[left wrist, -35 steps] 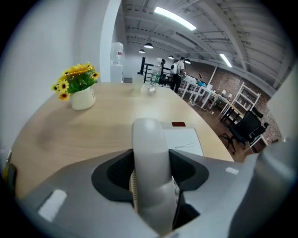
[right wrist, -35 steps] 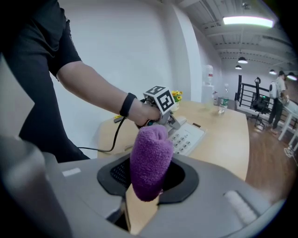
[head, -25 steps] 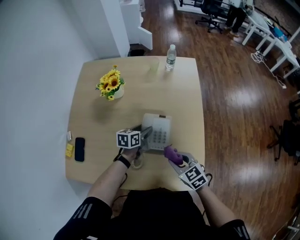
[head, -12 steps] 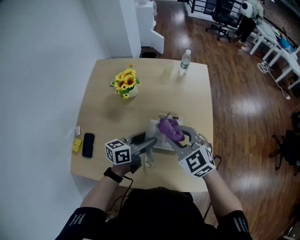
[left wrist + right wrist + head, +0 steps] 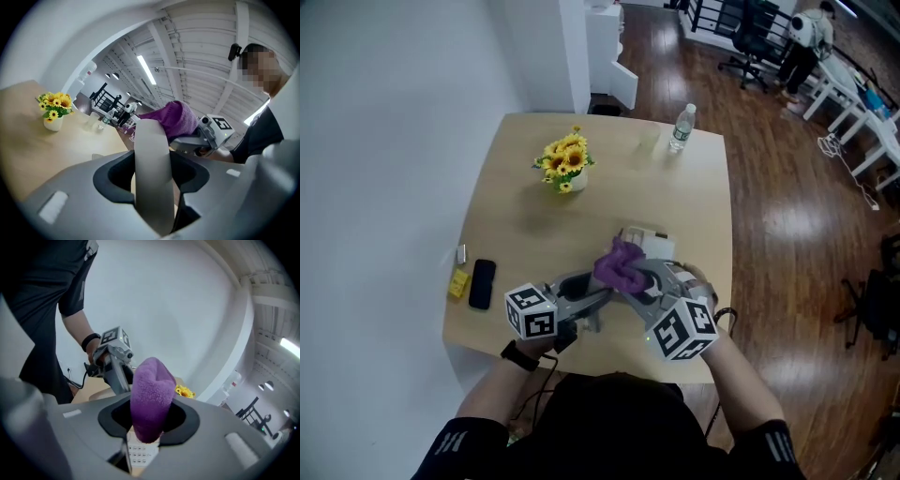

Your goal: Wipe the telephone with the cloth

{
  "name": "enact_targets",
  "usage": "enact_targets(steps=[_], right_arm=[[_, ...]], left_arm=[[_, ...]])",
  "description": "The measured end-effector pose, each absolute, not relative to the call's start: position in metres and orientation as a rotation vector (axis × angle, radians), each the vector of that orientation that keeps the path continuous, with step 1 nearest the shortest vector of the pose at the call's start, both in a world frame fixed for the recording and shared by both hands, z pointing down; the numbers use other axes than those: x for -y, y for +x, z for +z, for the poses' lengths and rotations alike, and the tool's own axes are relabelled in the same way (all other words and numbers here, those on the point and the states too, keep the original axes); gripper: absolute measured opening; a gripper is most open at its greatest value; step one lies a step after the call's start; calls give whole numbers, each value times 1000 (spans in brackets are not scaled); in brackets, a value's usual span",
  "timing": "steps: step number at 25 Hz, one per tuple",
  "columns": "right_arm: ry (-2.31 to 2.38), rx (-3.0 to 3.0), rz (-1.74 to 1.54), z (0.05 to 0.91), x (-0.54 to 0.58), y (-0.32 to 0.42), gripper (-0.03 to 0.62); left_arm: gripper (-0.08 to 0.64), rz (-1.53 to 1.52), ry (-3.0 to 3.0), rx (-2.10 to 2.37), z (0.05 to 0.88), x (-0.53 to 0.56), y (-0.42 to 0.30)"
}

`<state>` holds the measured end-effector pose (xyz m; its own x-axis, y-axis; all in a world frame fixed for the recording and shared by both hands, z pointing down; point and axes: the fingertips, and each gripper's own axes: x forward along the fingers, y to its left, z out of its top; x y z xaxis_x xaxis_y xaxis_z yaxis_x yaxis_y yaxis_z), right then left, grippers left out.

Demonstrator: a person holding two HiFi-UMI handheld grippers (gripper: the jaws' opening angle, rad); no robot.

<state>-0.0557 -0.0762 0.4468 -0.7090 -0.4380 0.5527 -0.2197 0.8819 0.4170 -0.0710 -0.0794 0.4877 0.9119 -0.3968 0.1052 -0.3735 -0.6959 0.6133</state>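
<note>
Head view: right gripper (image 5: pixel 636 281) clamping purple cloth (image 5: pixel 617 267) just left of telephone (image 5: pixel 649 242); left gripper (image 5: pixel 589 302) gripping handset (image 5: pixel 151 173) beside telephone, cloth sitting at handset's far end.

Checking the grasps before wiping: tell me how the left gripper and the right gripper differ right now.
The left gripper is shut on a pale, smooth handset; the right gripper is shut on a soft, bunched purple cloth. In the head view the left gripper reaches in from the left, the right gripper from the right. Both are shut on something, and they meet over the table.
</note>
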Motion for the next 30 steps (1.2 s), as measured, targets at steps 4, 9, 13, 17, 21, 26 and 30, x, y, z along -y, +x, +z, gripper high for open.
enact_targets(steps=[4,9,13,17,21,26,30], right_arm=[[405,2357,-495,451,55,-61,126],[565,2420,-499,411,75,-43,124],[564,2427,-531,398,80,-36,124],[574,2446,-496,403,75,-39,124],[528,2469,-513,405,58,-49,124],[356,2409,-558,431,29,-53,124],[477,2478,-482,414,41,-40,124]], left_arm=[[219,-210,2354,462,467,79,-72],[219,-332,2355,246,440,59,-65],[219,-391,2372,133,423,44,-55],[219,-478,2349,72,410,41,-53],[219,-565,2299,60,403,46,-59],[219,-649,2245,50,400,52,-64],[219,-705,2203,13,396,53,-68]])
